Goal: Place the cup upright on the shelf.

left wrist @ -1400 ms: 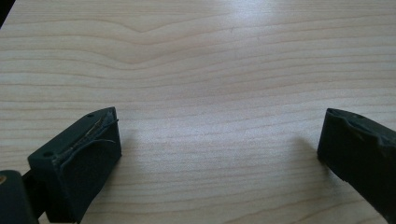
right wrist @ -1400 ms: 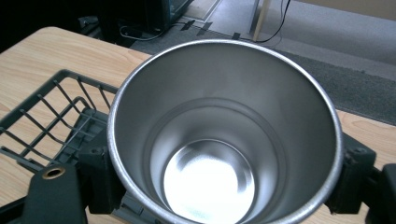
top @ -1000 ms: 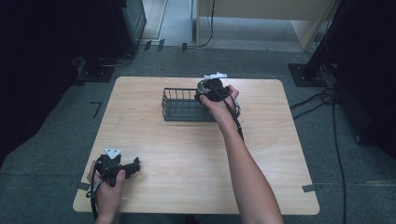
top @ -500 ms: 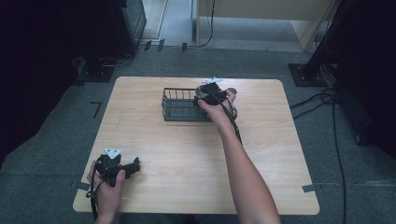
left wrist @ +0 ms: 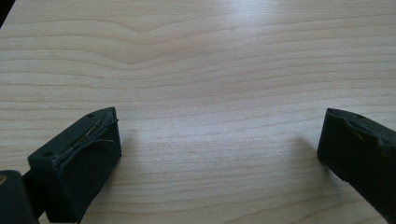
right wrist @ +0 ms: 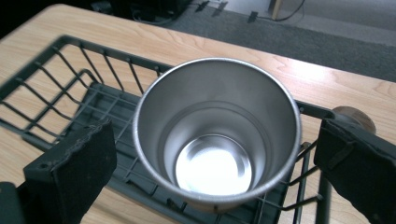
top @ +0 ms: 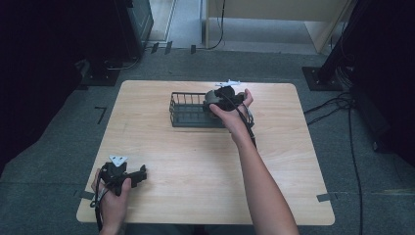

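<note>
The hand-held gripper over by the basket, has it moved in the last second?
Barely: the right hand-held gripper has crept slightly left over the right end of the wire basket, which has not shifted on the table.

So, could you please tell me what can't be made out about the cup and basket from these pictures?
- Cup: in the right gripper view its base and outer wall are hidden by its own rim, so whether it rests on the basket floor is unclear.
- Right hand-held gripper: in the high view the hand and gripper body hide its jaws.
- Basket: its near end is cut off by the bottom edge of the right gripper view.
- A brown round thing: mostly hidden behind the jaw.
</note>
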Tool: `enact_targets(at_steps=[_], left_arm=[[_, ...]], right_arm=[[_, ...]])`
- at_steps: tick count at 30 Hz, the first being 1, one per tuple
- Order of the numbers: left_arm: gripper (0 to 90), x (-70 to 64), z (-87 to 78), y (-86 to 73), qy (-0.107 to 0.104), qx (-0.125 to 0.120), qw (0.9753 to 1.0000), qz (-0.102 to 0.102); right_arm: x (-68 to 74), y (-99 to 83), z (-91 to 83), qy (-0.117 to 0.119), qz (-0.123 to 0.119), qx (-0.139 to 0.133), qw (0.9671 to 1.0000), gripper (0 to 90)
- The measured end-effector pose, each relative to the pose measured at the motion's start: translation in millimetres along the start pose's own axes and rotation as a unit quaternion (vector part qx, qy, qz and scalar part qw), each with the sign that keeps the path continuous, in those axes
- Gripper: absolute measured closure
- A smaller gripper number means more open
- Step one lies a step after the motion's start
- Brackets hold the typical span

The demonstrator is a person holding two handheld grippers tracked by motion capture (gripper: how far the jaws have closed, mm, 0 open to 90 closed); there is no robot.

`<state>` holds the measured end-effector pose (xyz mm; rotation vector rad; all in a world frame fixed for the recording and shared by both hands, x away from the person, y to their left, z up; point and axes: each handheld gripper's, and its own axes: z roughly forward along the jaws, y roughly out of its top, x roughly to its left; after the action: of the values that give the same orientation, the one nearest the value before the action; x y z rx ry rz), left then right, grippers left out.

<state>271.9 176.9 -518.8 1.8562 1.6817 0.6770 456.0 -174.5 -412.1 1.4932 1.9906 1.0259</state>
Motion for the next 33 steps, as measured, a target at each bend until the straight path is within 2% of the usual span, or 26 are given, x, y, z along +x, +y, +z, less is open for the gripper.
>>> enact_targets(at_steps=[4,13,22,33], left_arm=[[0.0,0.0,0.0,0.0,0.000,0.000,1.0000,0.000],[0.0,0.0,0.0,0.0,0.000,0.000,1.0000,0.000],[0.0,0.0,0.0,0.0,0.000,0.000,1.0000,0.000],[0.0,0.0,0.0,0.0,0.000,0.000,1.0000,0.000]], right_arm=[[-5.5,-4.6,-13.1,-0.005,0.007,-0.011,0.9999,0.0],[-17.5,-17.1,-30.1,-0.008,0.005,-0.019,0.9998,0.0],[-26.9,-30.8,-45.6,-0.008,-0.003,-0.028,0.9996,0.0],[-38.8,-51.5,-62.5,-0.024,-0.013,-0.025,0.9993,0.0]])
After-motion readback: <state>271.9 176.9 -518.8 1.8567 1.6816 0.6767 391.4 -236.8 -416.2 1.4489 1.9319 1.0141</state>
